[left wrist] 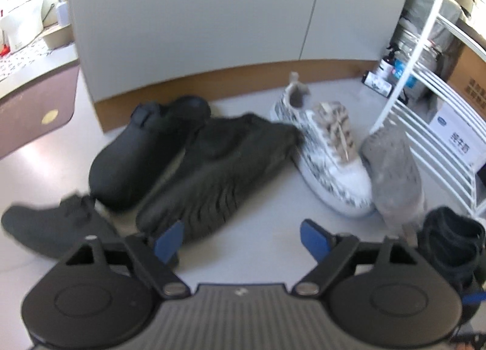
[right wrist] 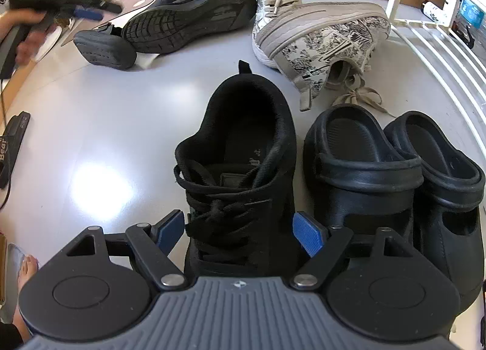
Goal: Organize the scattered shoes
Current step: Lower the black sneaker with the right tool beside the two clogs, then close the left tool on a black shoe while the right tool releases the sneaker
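Left wrist view, from left to right. A dark fabric lace-up shoe (left wrist: 51, 228) lies at the left edge on a pale grey glossy floor (left wrist: 273, 207). Beside it a black rubber clog (left wrist: 142, 149) rests tipped over, touching a black sneaker lying on its side with its ridged sole showing (left wrist: 218, 174). Right of that stands a white sneaker with a grey printed pattern and beige laces (left wrist: 328, 155), upright. Against its toe leans a second shoe showing a grey sole (left wrist: 391, 174). At the far right is a white wire shoe rack (left wrist: 425, 83). The left gripper (left wrist: 243, 240) hangs above bare floor, its blue-padded fingers spread wide with nothing between them.

Right wrist view, from left to right. At the upper left a person's hand (right wrist: 27, 31) holds the other gripper, blurred. The clog and the sole-up black sneaker lie at the top, touching. In the centre a black suede lace-up sneaker (right wrist: 243, 168) stands upright, heel away from the camera. The right gripper (right wrist: 240, 231) straddles its laced front with the blue pads (right wrist: 306, 236) apart, on either side of the shoe; no squeeze shows. To the right sits a pair of black rubber clogs (right wrist: 395, 174), side by side and touching. Above them the patterned sneaker's mate lies on its side.
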Demonstrator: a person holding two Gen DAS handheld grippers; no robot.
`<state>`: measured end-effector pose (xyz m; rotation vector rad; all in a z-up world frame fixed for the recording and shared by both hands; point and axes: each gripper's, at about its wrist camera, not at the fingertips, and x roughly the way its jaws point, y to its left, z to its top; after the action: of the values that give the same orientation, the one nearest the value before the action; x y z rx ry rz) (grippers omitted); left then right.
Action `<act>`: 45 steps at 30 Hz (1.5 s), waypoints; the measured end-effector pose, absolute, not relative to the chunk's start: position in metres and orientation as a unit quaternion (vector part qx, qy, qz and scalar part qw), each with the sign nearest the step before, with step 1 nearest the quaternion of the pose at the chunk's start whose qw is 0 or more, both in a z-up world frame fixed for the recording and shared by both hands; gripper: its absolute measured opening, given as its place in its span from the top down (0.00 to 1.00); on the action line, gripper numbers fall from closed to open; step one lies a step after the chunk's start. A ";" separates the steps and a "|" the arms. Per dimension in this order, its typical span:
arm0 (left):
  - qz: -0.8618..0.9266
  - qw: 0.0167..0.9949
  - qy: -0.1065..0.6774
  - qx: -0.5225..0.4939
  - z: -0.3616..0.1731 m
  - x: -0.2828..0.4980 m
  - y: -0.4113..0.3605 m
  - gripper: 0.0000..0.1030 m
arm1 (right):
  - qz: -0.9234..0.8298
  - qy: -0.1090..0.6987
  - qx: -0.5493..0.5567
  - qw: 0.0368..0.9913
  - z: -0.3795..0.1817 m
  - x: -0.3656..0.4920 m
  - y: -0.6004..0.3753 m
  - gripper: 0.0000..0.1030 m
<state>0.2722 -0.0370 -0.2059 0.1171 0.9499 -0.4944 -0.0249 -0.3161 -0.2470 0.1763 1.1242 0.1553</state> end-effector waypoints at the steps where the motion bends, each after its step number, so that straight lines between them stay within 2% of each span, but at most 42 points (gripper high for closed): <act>1: -0.230 0.859 0.455 0.050 -0.206 0.281 -0.040 0.15 | 0.073 0.531 0.085 0.840 -0.247 -0.025 -0.317 0.20; 10: -0.212 0.843 0.490 0.058 -0.212 0.349 -0.075 0.15 | 0.067 0.531 0.090 0.840 -0.249 -0.026 -0.324 0.20; 14: -0.228 0.853 0.462 0.078 -0.210 0.358 -0.081 0.15 | 0.062 0.530 0.095 0.840 -0.249 -0.027 -0.329 0.20; 23: -0.226 0.832 0.495 0.112 -0.242 0.392 -0.089 0.15 | 0.064 0.529 0.094 0.841 -0.251 -0.027 -0.332 0.20; 35: -0.260 0.795 0.540 0.096 -0.283 0.412 -0.079 0.00 | 0.064 0.541 0.083 0.834 -0.257 -0.027 -0.334 0.20; 45: -0.268 0.804 0.523 0.096 -0.294 0.416 -0.080 0.00 | 0.060 0.555 0.078 0.826 -0.268 -0.031 -0.340 0.20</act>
<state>0.4156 -0.0798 -0.2939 0.2064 1.1194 -0.5746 -0.0311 -0.3405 -0.2677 0.1662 1.1787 0.1271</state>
